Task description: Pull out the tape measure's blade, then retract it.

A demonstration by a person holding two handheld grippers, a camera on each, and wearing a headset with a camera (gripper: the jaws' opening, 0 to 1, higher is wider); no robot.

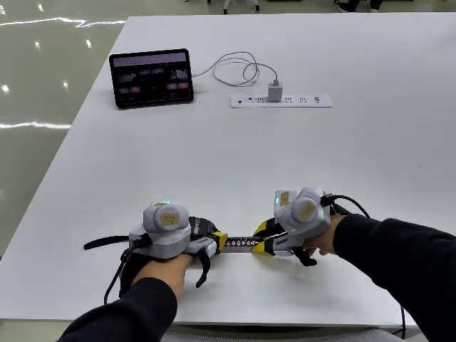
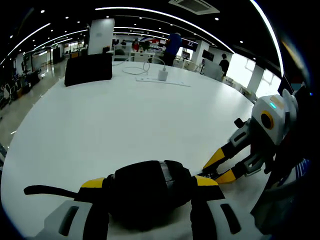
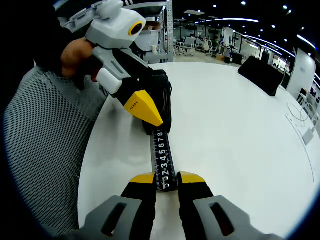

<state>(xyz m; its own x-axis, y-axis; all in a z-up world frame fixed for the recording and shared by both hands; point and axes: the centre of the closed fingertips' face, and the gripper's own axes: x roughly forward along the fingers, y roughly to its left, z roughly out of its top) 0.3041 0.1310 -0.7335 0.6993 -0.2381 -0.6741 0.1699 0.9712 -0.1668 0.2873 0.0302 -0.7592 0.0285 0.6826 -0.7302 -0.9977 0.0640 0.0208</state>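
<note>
Tape measure (image 2: pixel 150 197) lies at the desk's (image 1: pixel 285 157) near edge, clamped in the left hand-held gripper (image 2: pixel 150 182). The right hand-held gripper (image 3: pixel 167 178) pinches the blade (image 3: pixel 161 147), a short length drawn out. Pulling seems barely begun; retraction remains.

Black tape measure (image 2: pixel 145 192), blade (image 3: pixel 161 155) partly out

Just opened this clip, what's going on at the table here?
A person works two handheld grippers at a white table. The left gripper clamps the black tape measure case, and the right gripper pinches the tip of the blade. A short stretch of blade is out between them, low over the table. A tablet and a power strip sit farther back.
</note>
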